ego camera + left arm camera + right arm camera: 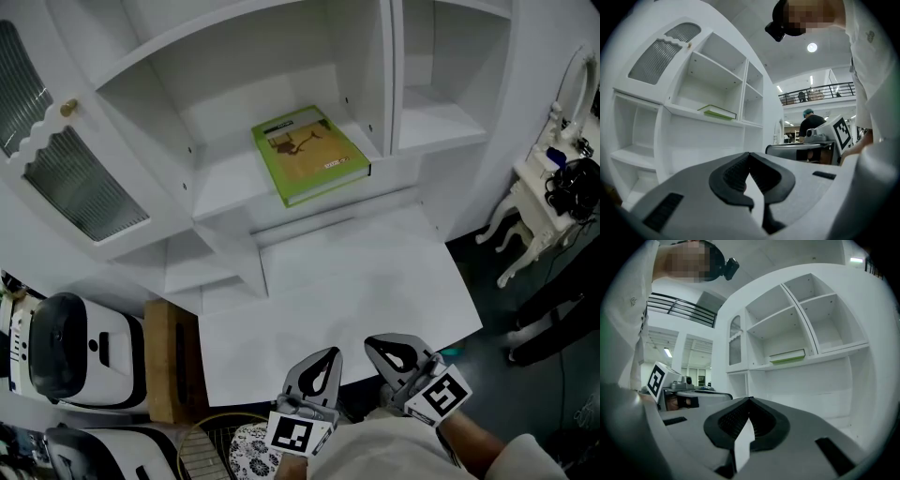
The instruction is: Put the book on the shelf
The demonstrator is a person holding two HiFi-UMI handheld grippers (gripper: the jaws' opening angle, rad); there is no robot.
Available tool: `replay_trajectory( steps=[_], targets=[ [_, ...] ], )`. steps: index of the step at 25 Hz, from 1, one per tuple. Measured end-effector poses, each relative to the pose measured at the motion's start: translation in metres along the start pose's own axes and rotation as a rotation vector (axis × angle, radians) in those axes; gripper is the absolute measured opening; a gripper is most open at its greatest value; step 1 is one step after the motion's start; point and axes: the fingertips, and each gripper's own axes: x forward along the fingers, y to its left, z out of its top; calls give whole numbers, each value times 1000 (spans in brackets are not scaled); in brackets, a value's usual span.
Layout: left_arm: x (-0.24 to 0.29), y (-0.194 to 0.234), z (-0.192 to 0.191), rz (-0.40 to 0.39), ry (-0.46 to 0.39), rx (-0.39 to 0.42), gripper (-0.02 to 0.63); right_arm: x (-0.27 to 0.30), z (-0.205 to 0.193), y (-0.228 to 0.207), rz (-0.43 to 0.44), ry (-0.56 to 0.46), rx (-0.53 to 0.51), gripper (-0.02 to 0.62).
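on the middle shelf (225, 183) the green book (309, 155) is lying flat, so the placing step is looking finished. the left gripper (328, 358) and right gripper (380, 345) are hovering by the worktop (356, 281) edge, fingers closed and empty. nothing is blocking; a white dresser (544, 187) is standing well apart.

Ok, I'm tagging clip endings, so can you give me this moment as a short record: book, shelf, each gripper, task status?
book: green, lying flat on the shelf, neither gripper touching it
shelf: white unit, book in its wide middle compartment
left gripper: jaws together, empty, low by the near edge of the desk
right gripper: jaws together, empty, beside the left one
task status: book looks placed
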Motion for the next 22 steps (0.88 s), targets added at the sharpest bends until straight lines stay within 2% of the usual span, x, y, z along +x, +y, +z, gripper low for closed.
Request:
replay_trajectory(
  steps=[11, 19, 22],
  targets=[
    [-3, -3, -5, -13, 40, 30, 3, -2, 5, 2, 22, -11, 2, 17],
    [0, -2, -4, -12, 36, 33, 3, 1, 16, -9, 36, -21, -35, 17],
    [3, 0, 3, 2, 3, 10, 3, 1, 19, -12, 38, -23, -50, 17]
  ],
)
